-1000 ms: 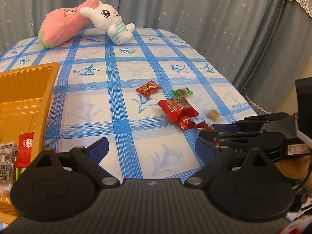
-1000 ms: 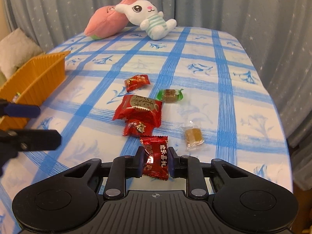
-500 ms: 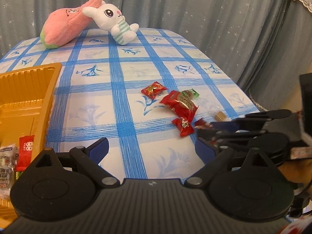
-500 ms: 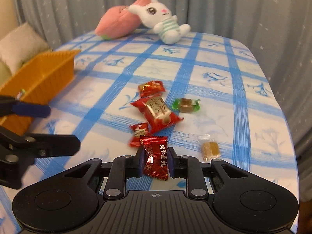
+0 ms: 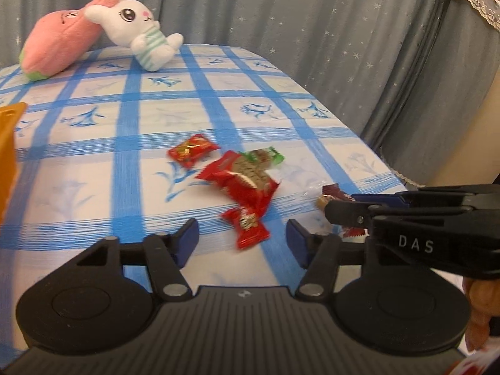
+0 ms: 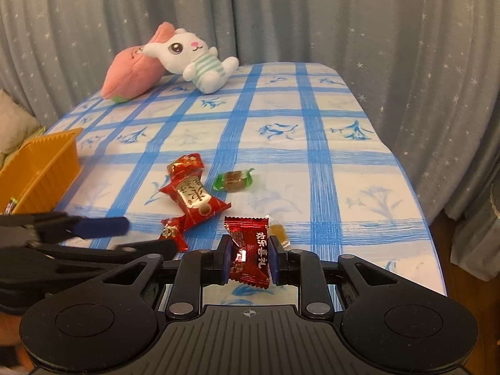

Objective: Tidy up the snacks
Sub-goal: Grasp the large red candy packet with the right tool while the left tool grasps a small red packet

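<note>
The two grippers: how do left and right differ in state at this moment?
The right gripper is shut on a dark red candy, pads pressing its wrapper and lifting it off the tablecloth. The left gripper is open and holds nothing; its jaws have just been closing, with a small red candy lying on the cloth just ahead of the gap, untouched. Both point down toward the loose snacks.

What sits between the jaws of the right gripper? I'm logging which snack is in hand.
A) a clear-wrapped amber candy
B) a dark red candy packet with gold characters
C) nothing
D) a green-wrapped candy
B: in the right wrist view the right gripper has its jaws pressed on both sides of the dark red candy packet, held above the tablecloth, while the green-wrapped candy lies on the cloth.
</note>
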Action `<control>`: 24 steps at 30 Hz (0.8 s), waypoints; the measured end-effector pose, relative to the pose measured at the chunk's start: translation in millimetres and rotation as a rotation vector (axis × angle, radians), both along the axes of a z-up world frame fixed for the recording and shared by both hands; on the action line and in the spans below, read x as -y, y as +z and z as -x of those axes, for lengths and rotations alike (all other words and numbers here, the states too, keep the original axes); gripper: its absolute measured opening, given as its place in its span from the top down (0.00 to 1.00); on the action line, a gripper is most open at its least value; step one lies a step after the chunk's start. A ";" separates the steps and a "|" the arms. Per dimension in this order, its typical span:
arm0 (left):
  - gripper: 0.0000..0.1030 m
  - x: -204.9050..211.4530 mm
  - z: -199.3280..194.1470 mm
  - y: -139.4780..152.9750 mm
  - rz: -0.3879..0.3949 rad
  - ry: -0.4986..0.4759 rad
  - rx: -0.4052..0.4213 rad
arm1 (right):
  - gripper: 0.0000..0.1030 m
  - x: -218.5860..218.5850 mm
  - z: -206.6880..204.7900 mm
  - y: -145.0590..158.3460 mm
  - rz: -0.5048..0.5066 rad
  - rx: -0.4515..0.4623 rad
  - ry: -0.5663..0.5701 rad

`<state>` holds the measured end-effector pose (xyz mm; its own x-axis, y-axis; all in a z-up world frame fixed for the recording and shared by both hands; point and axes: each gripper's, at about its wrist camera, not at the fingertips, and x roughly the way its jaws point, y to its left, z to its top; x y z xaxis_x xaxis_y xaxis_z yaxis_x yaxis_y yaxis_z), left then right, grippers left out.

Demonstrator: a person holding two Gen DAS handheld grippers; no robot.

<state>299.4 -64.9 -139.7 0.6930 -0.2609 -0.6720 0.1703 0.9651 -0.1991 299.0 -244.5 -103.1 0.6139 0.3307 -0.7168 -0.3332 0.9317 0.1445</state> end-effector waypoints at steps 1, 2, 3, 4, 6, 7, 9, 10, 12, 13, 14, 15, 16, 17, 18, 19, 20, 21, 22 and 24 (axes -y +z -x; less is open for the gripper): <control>0.53 2.9 -2.2 -2.4 0.000 0.001 0.001 | 0.76 0.9 -0.4 -0.3 0.001 0.000 -0.010; 0.54 5.0 -4.2 -4.4 -0.005 0.005 0.004 | 0.76 1.8 -0.9 -0.4 0.001 0.001 -0.015; 0.59 7.0 -5.9 -6.1 -0.014 0.009 0.007 | 0.76 2.4 -1.3 -0.7 0.001 0.002 -0.021; 0.61 8.6 -7.0 -6.9 -0.026 0.013 0.016 | 0.76 3.1 -1.5 -1.0 0.003 0.003 -0.026; 0.62 11.0 -9.8 -7.8 -0.041 0.011 0.024 | 0.76 3.8 -2.2 -1.4 0.011 0.005 -0.038; 0.64 11.7 -11.1 -8.0 -0.047 0.011 0.026 | 0.76 4.9 -2.6 -1.2 0.012 0.008 -0.045; 0.70 13.6 -12.6 -8.0 -0.073 0.006 0.027 | 0.76 6.9 -3.5 -0.7 0.010 0.011 -0.060; 0.73 13.0 -12.4 -8.0 -0.079 0.004 0.026 | 0.76 7.7 -3.8 -0.7 0.010 0.011 -0.065; 0.76 10.8 -10.6 -7.8 -0.085 0.000 0.021 | 0.76 8.9 -4.4 -1.2 0.011 0.008 -0.072; 0.78 10.0 -8.9 -7.7 -0.092 -0.003 0.019 | 0.76 9.4 -4.8 -1.6 0.012 0.007 -0.073; 0.79 9.6 -6.8 -7.5 -0.102 -0.006 0.018 | 0.76 9.5 -4.8 -1.7 0.012 0.006 -0.075; 0.79 9.2 -4.3 -7.3 -0.111 -0.009 0.016 | 0.76 9.3 -4.8 -1.5 0.012 0.007 -0.076; 0.79 8.9 -1.7 -7.2 -0.117 -0.012 0.016 | 0.76 9.0 -4.5 -1.3 0.012 0.008 -0.074; 0.79 9.0 1.0 -7.3 -0.125 -0.019 0.017 | 0.76 8.4 -4.2 -1.2 0.013 0.008 -0.072; 0.79 9.1 3.4 -7.5 -0.131 -0.023 0.020 | 0.76 7.6 -4.1 -1.1 0.014 0.009 -0.070; 0.79 8.7 5.7 -7.9 -0.132 -0.024 0.022 | 0.76 6.7 -3.7 -1.2 0.015 0.008 -0.069; 0.79 8.7 7.5 -8.1 -0.136 -0.029 0.025 | 0.76 6.2 -3.4 -1.2 0.014 0.008 -0.069; 0.79 9.1 9.2 -8.2 -0.143 -0.035 0.027 | 0.76 5.6 -3.0 -1.0 0.013 0.008 -0.069; 0.80 9.2 10.6 -8.0 -0.147 -0.037 0.026 | 0.76 5.0 -2.5 -0.7 0.012 0.009 -0.068; 0.81 8.7 13.9 -7.3 -0.153 -0.041 0.020 | 0.76 4.1 -1.3 0.4 0.012 0.013 -0.065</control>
